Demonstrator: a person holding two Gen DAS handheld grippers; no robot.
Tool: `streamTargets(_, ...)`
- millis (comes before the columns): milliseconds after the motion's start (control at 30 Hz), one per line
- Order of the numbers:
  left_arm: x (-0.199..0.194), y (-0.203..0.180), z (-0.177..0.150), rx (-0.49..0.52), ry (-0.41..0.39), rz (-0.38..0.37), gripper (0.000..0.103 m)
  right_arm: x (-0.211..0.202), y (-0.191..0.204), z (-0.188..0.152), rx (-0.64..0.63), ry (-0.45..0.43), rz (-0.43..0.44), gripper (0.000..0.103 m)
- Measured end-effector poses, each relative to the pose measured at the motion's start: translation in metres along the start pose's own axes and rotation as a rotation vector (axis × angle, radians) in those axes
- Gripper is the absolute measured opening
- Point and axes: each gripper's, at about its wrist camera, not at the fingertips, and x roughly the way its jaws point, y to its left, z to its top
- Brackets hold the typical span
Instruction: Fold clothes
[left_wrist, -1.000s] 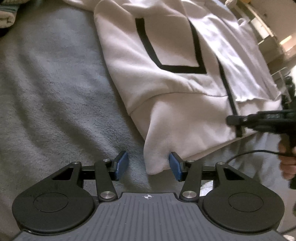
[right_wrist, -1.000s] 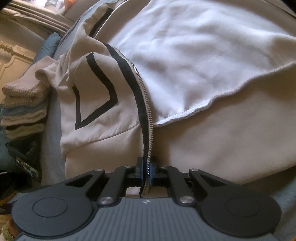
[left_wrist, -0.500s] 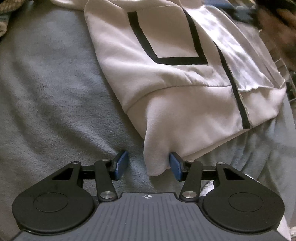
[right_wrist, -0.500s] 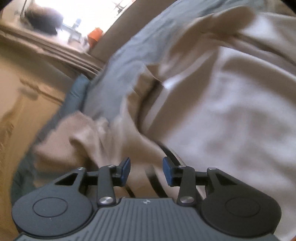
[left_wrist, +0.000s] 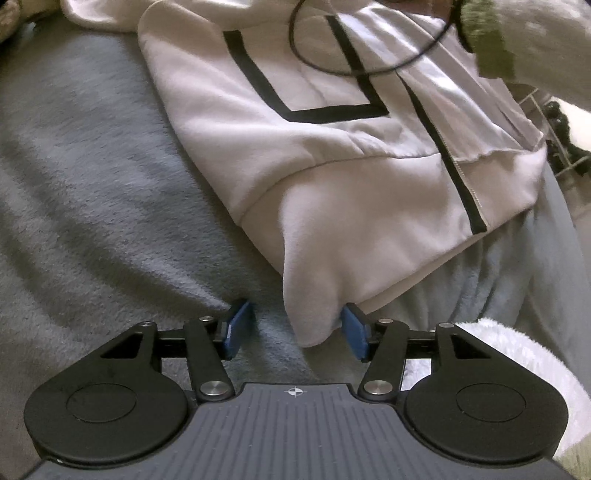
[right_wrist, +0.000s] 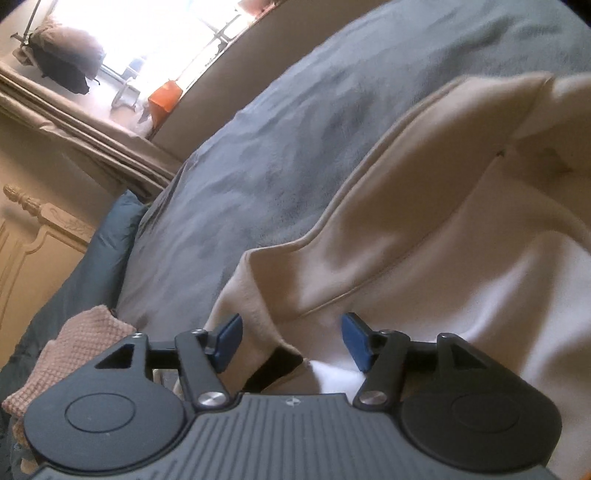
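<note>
A cream zip-up hoodie (left_wrist: 332, 155) with a black outline and a black zipper band lies on the grey blanket (left_wrist: 92, 166). Its near corner droops between the blue pads of my left gripper (left_wrist: 293, 328), which is open; the cloth touches the right pad only. In the right wrist view the same hoodie (right_wrist: 424, 240) fills the right side. My right gripper (right_wrist: 291, 341) is open above a fold of it, with a black strip showing below the jaws. A sleeve (left_wrist: 532, 40) and a black cable cross the top of the left wrist view.
A folded pink knit cloth (right_wrist: 70, 350) sits at the lower left beside a blue cushion (right_wrist: 107, 243). A cream carved headboard (right_wrist: 37, 236) and a bright window lie beyond. A white fluffy cloth (left_wrist: 524, 354) lies at the lower right of the left view.
My right gripper let go of the zipper hem, opened, and swung up to the hoodie's far end. The person's sleeve and cable came into the left view. The left gripper has stayed put.
</note>
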Motion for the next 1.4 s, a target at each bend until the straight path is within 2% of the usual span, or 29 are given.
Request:
streamTargets(133, 0.000, -0.001, -0.004, 0.025, -0.020, -0.009, 0.058, 0.007, -0.002, -0.001, -0.015, 0.019, 0.097, 0.062)
streamTargets(200, 0.000, -0.002, -0.005, 0.031, -0.027, -0.012, 0.059, 0.009, 0.000, -0.003, -0.031, 0.022, 0.111, 0.055)
streamTargets(267, 0.000, -0.003, -0.006, 0.035, -0.031, -0.013, 0.060, 0.014, 0.002, -0.003, -0.053, 0.028, 0.108, 0.029)
streamTargets(333, 0.002, -0.005, -0.005, 0.036, -0.035, -0.011, 0.061, 0.011, 0.008, -0.004, -0.096, 0.017, 0.086, 0.011)
streamTargets(500, 0.003, -0.006, -0.007, 0.040, -0.046, -0.013, 0.063, -0.026, 0.064, 0.000, -0.313, -0.102, 0.082, 0.006)
streamTargets(567, 0.003, -0.008, -0.008, 0.055, -0.047, -0.005, 0.064, -0.038, 0.100, 0.004, -0.476, -0.153, 0.045, 0.006)
streamTargets(667, 0.003, -0.012, -0.009, 0.078, -0.049, 0.007, 0.065, -0.041, 0.155, 0.003, -0.745, -0.220, -0.080, 0.003)
streamTargets(700, 0.004, -0.013, -0.010, 0.085, -0.050, 0.011, 0.065, -0.036, 0.167, 0.003, -0.795, -0.215, -0.107, 0.000)
streamTargets(800, 0.004, -0.016, -0.011, 0.105, -0.050, 0.023, 0.066, -0.019, 0.193, -0.002, -0.942, -0.202, -0.206, 0.000)
streamTargets(933, 0.005, -0.016, -0.012, 0.114, -0.053, 0.024, 0.066, 0.026, 0.197, -0.017, -1.073, -0.146, -0.351, 0.000)
streamTargets(967, 0.005, -0.016, -0.013, 0.115, -0.053, 0.022, 0.066, 0.035, 0.192, -0.018, -1.061, -0.135, -0.386, 0.000)
streamTargets(1100, 0.004, -0.013, -0.011, 0.102, -0.052, 0.010, 0.066, 0.021, 0.162, 0.005, -0.763, -0.166, -0.329, 0.001)
streamTargets(1200, 0.004, -0.012, -0.011, 0.098, -0.053, 0.003, 0.067, -0.019, 0.125, 0.024, -0.570, -0.225, -0.309, 0.001)
streamTargets(1267, 0.004, -0.012, -0.012, 0.102, -0.056, 0.002, 0.067, -0.040, 0.097, 0.030, -0.479, -0.215, -0.323, 0.002)
streamTargets(1333, 0.004, -0.013, -0.013, 0.108, -0.059, 0.003, 0.068, -0.046, 0.066, 0.031, -0.380, -0.109, -0.283, 0.002)
streamTargets(1400, 0.004, -0.015, -0.013, 0.117, -0.060, 0.006, 0.068, -0.034, 0.050, 0.019, -0.398, 0.018, -0.278, 0.004)
